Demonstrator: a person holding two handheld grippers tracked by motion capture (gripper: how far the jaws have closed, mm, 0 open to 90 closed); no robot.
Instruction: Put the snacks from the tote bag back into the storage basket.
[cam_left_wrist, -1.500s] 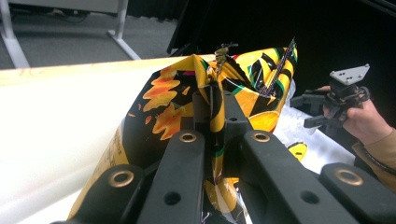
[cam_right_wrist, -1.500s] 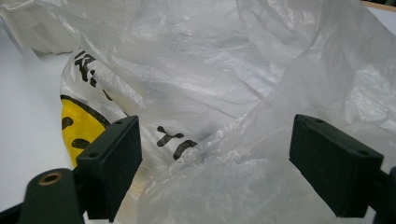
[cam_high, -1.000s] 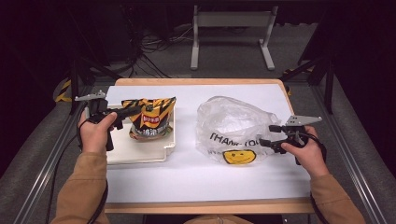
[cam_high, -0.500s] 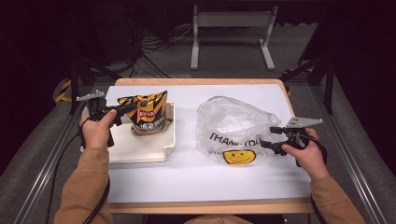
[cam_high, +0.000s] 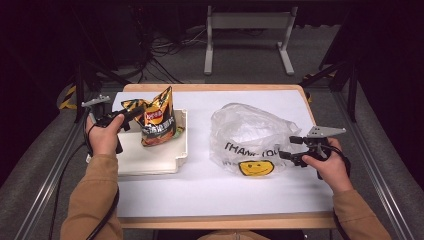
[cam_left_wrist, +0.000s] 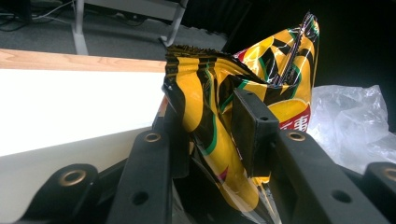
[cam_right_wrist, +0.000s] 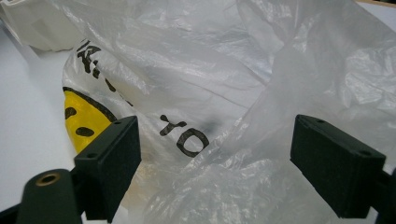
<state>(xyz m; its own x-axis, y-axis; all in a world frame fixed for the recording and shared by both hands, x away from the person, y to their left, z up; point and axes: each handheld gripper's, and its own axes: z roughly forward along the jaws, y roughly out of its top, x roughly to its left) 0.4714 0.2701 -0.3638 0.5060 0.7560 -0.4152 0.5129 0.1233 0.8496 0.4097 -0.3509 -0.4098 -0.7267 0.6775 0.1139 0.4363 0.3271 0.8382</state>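
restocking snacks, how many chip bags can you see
1. The chip bag is pinched in the left gripper and held upright over the white tray. More could be hidden inside the plastic bag; its contents cannot be made out.

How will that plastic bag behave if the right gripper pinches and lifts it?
The plastic bag is thin, see-through and crumpled, so it probably sags and folds instead of holding its shape. It looks light, likely lifting easily. The film between the open right gripper looks glossy, so a shallow pinch may slip.
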